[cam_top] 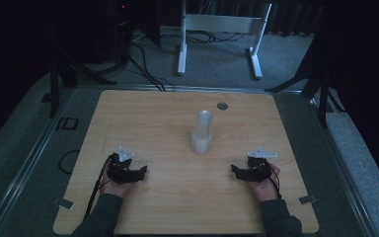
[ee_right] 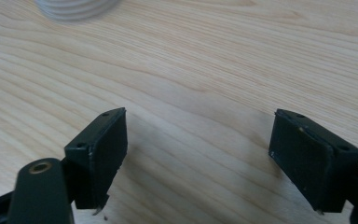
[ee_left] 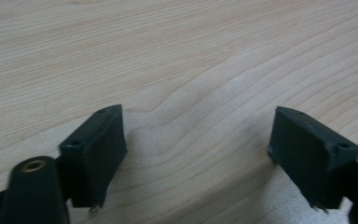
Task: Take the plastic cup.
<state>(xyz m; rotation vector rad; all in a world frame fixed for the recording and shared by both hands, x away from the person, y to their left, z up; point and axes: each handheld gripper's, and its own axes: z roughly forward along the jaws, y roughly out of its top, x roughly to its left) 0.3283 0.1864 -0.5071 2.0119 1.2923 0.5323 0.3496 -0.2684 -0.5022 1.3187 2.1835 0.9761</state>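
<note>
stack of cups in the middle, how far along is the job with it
Nothing looks done yet: the translucent white stack of plastic cups stands upright and untouched mid-table on the light wooden table. Nothing is in hand: the left tool and right tool rest low near the front edge, jaws open and empty. Reaching for and handling the stack is all left.

— Both forearms wear dark grey-green long sleeves [cam_top: 275, 217].

— The black two-jaw left gripper [cam_top: 139, 173] and black right gripper [cam_top: 235, 171] each carry a pale grey three-cornered plate [cam_top: 125, 154], a black cable, and flat pads [ee_left: 95, 156] with small screw holes.
</note>
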